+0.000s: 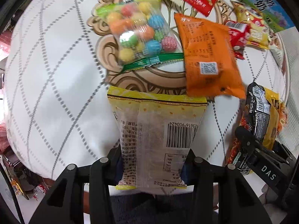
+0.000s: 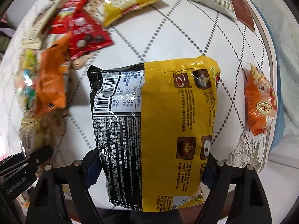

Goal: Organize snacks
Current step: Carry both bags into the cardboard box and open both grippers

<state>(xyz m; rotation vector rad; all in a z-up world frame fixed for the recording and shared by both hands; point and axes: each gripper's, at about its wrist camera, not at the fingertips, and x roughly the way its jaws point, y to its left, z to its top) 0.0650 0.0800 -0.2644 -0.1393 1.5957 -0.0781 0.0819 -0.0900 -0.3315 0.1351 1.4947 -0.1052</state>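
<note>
left hand-held gripper (image 1: 152, 165) pinches a clear yellow-trimmed snack packet (image 1: 157, 136), barcode up, above the white quilted table (image 1: 56, 85); right hand-held gripper (image 2: 149, 169) clamps wide on a black-and-yellow noodle pack (image 2: 155, 130). beyond lie a candy-ball bag (image 1: 138, 35) and an orange packet (image 1: 207, 54).

Both wrist cams look straight down, close over the counter (image 1: 56, 74). Left cam sits left of the noodle pack (image 1: 261, 119); right cam directly above it (image 2: 158, 130). Both views share it and the orange bag (image 1: 207, 56) (image 2: 52, 80).
</note>
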